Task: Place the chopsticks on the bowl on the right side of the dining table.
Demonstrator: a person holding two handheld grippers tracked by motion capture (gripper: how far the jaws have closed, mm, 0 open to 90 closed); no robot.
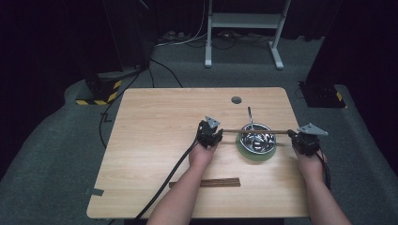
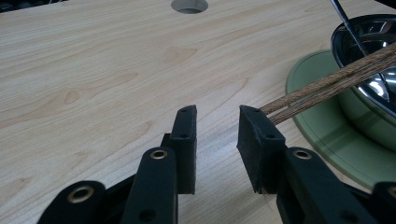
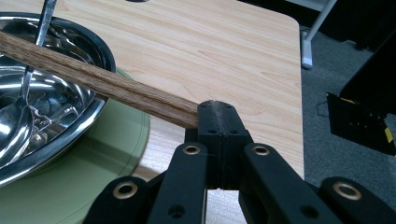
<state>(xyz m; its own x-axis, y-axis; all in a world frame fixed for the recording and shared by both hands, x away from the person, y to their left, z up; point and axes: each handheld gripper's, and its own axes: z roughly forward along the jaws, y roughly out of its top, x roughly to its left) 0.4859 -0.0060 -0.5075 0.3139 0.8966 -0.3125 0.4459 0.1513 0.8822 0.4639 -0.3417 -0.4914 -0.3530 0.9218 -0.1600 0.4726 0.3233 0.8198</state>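
Wooden chopsticks (image 3: 107, 86), unlabelled, are pinched by right gripper (image 3: 215, 112); left gripper (image 2: 217, 135) fingers gape.

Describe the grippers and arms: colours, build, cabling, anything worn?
Both the left gripper and the right gripper are matte black, with two flat, padded rectangular jaws on linkage arms with brass-ringed pivot holes. Each carries a grey three-cornered plate on top. A thick black cable trails from the left one. Forearms are bare, no sleeves visible.
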